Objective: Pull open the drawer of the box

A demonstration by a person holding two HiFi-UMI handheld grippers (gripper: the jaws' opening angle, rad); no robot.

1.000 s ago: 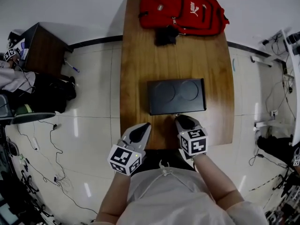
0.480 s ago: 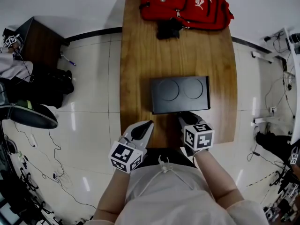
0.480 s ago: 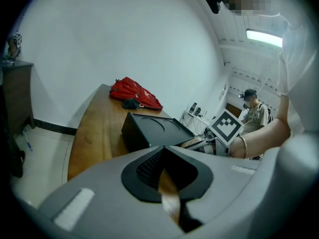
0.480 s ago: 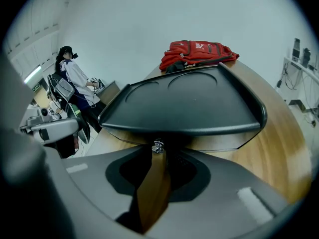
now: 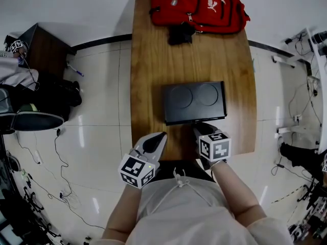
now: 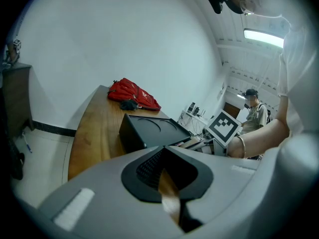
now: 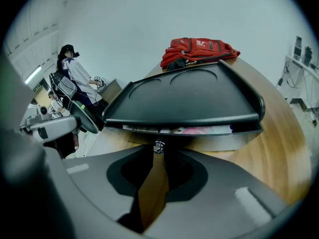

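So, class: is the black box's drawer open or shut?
Partly open: the drawer front stands out from the box, papers show in the gap, and the right claw pinches its knob.

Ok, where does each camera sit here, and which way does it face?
Head view: on the person's head, looking steeply down at the table, the black box, the left gripper and the right gripper; forearms and torso show.
Left gripper view: on the left gripper, looking along its shut, empty jaws toward the box's corner; the person's right arm shows.
Right gripper view: on the right gripper, facing the box's front, jaws shut on the drawer knob.
All three share the box and the red backpack.
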